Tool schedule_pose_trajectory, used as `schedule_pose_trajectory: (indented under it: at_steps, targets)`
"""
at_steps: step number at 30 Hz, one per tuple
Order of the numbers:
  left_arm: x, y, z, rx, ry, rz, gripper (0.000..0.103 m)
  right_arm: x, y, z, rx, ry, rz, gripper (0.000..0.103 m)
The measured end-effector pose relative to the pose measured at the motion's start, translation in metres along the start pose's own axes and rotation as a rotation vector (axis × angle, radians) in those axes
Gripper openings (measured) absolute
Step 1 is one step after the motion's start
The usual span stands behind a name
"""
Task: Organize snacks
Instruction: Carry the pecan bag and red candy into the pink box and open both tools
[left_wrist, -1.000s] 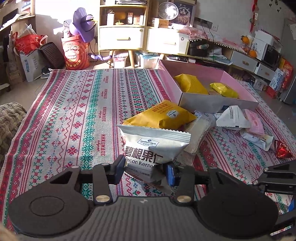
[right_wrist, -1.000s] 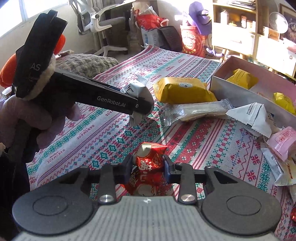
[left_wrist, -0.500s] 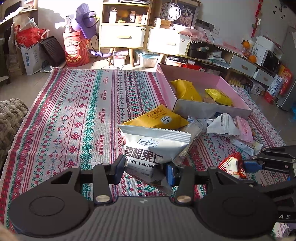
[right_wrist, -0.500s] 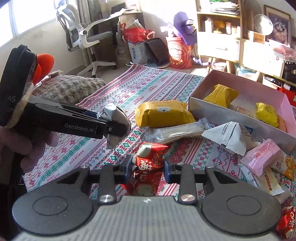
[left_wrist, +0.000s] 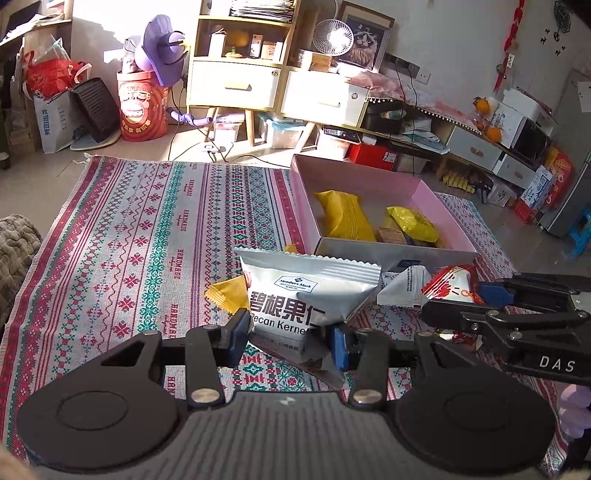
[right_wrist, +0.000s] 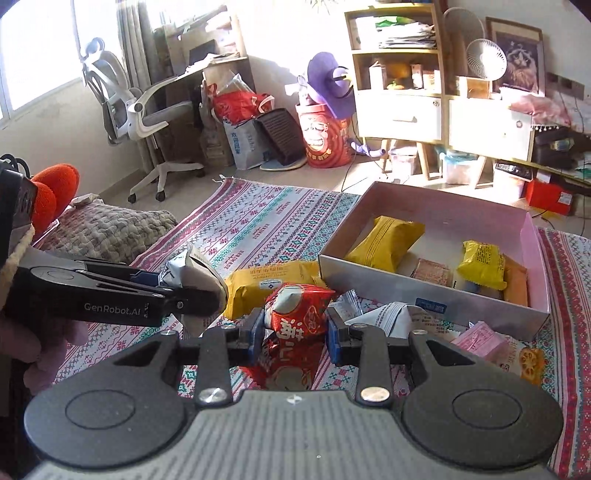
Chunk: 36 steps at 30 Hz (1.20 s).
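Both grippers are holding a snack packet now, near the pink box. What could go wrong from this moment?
1. The left gripper grips the white pecan packet only at its lower edge, so it may slip or swing.
2. The right gripper, carrying the red packet, is very close beside the left one; they may collide on the way to the pink box.
3. The box already holds yellow packets; dropped snacks may land on them.

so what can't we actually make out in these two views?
- Left wrist view: the white pecan packet hides most of the yellow packet behind it.
- Right wrist view: the red packet's lower half sits behind the right hand-held gripper.
- Both views: the pink box's near wall hides its front floor.
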<state>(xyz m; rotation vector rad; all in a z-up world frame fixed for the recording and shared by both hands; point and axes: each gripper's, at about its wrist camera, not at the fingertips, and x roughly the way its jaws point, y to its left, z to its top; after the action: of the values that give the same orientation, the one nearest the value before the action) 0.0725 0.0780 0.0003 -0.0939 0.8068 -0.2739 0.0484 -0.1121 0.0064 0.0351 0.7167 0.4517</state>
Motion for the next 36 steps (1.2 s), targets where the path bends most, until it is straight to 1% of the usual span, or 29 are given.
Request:
schedule_pose_trajectory:
  at_steps: [7, 13, 18, 23, 26, 30, 36]
  targets:
    - [0.009, -0.014, 0.017, -0.024, -0.011, -0.023, 0.051, -0.002, -0.017, 0.013, 0.037, -0.034, -0.039, 0.031]
    - [0.02, -0.028, 0.031, -0.022, -0.021, -0.041, 0.051, -0.005, -0.035, 0.024, 0.073, -0.066, -0.063, 0.031]
    - [0.029, -0.035, 0.044, -0.041, -0.028, -0.049, 0.051, -0.002, -0.053, 0.033, 0.126, -0.085, -0.083, 0.031]
    - [0.038, -0.047, 0.062, -0.012, -0.055, -0.039, 0.051, 0.006, -0.077, 0.039, 0.201, -0.1, -0.113, 0.031]
    - [0.053, -0.053, 0.075, -0.001, -0.052, -0.026, 0.051, 0.016, -0.094, 0.042, 0.254, -0.09, -0.148, 0.031]
    - [0.078, -0.057, 0.088, -0.008, -0.036, -0.023, 0.051, 0.027, -0.117, 0.046, 0.331, -0.07, -0.171, 0.031]
    - [0.116, -0.074, 0.099, -0.014, 0.0, -0.018, 0.051, 0.041, -0.144, 0.052, 0.377, -0.061, -0.204, 0.031]
